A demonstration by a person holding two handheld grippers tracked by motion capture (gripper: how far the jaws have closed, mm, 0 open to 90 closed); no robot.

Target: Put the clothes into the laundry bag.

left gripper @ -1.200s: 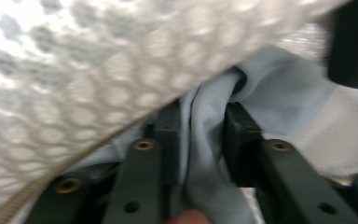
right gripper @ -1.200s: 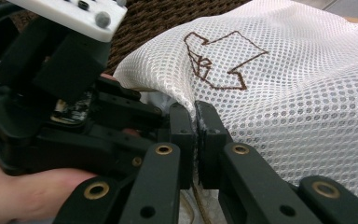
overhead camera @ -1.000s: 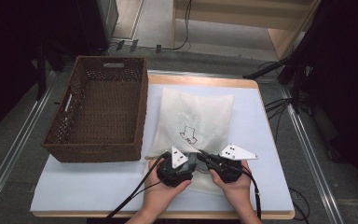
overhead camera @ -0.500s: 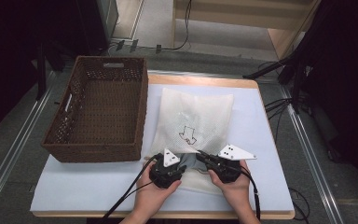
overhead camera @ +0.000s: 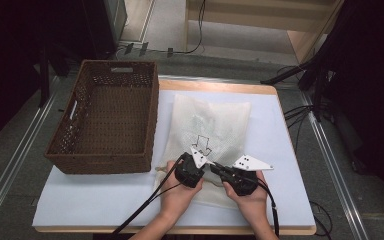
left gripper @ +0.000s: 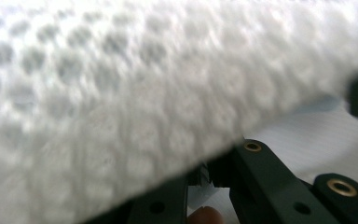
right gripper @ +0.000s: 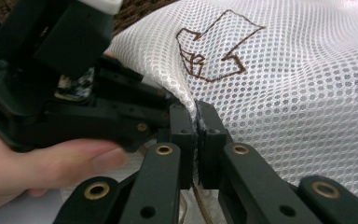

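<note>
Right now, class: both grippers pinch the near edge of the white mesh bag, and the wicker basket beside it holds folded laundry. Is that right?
Not quite: the high view shows the wicker basket empty. The rest stands: the left gripper and the right gripper both pinch the white mesh bag.

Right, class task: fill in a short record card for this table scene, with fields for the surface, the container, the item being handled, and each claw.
surface: table with a pale blue cover
container: brown wicker basket, left of the bag
item: white mesh bag with a brown arrow mark, lying flat
left claw: jaws just closed, pinching the bag's near edge
right claw: shut on the mesh, beside the left claw
</note>
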